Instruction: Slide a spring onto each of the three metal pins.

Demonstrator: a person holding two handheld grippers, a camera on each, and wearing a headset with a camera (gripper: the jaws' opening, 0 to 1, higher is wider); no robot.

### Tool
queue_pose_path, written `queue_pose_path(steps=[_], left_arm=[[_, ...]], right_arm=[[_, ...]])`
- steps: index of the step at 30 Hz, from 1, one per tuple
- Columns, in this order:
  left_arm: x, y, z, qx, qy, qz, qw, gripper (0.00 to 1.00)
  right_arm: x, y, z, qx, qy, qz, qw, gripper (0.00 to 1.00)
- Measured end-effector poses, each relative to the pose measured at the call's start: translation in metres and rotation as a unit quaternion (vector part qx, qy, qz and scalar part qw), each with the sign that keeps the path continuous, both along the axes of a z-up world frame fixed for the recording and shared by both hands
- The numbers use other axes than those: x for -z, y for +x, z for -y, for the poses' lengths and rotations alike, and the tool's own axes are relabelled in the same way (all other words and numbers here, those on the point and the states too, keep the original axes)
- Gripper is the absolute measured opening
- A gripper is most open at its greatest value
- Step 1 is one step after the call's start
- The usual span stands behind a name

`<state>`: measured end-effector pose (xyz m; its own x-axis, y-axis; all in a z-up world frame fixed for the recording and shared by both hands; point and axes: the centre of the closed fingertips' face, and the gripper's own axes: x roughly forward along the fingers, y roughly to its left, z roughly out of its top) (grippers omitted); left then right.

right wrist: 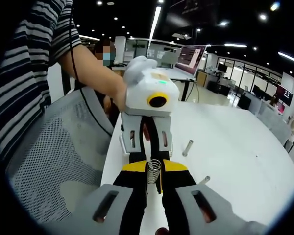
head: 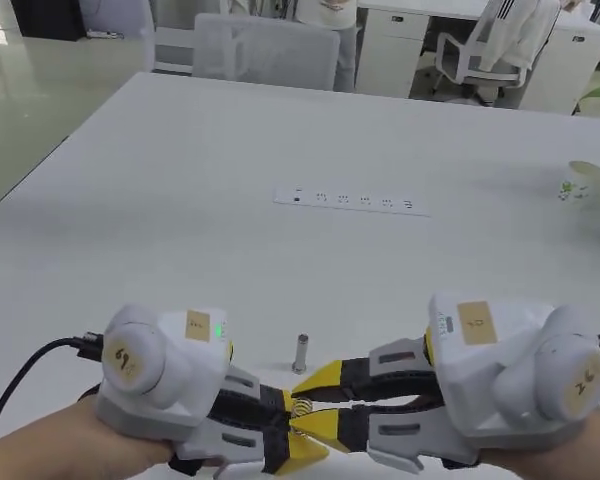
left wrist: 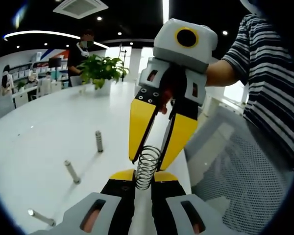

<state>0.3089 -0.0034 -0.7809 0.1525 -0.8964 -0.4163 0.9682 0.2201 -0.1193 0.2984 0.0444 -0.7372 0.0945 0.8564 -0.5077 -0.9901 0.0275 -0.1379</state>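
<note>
Nearest us, a small coil-wire spring (head: 300, 407) sits at the near edge of the smooth white table (head: 230, 260). One end is pinched between the closed black, yellow-tipped jaws of the left gripper (left wrist: 143, 175). The right gripper (right wrist: 154, 167) flanks the other end in a narrow V, though we cannot tell whether it presses, and three slim grey metal pins (left wrist: 99, 141) stand upright and bare nearby.

The spring (head: 301, 406) sits between left tongs (left wrist: 143, 176) and right tongs (right wrist: 154, 169), a pin (head: 301, 352) behind.
</note>
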Motion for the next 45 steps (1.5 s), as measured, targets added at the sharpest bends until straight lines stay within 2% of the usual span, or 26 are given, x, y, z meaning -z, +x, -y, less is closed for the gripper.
queue_pose_path(steps=[9,18,27,40,45], left_arm=[[-0.004,0.002,-0.004,-0.014,-0.012,-0.004,0.9998,0.05],[-0.007,0.004,-0.008,-0.026,-0.014,-0.005,0.9995,0.06],[-0.007,0.005,-0.016,-0.043,-0.014,-0.008,0.9989,0.12],[-0.005,0.006,-0.042,-0.075,-0.010,-0.019,0.9969,0.23],[-0.009,0.010,-0.056,-0.096,-0.015,-0.021,0.9951,0.25]], right_arm=[[-0.005,0.002,0.001,0.000,-0.002,-0.001,1.0000,0.07],[-0.006,0.003,0.000,-0.003,-0.010,0.006,0.9999,0.07],[-0.006,0.006,0.002,-0.003,-0.019,0.015,0.9997,0.07],[-0.002,0.012,0.007,0.008,-0.031,0.026,0.9991,0.07],[0.000,0.016,0.008,0.015,-0.036,0.031,0.9987,0.07]])
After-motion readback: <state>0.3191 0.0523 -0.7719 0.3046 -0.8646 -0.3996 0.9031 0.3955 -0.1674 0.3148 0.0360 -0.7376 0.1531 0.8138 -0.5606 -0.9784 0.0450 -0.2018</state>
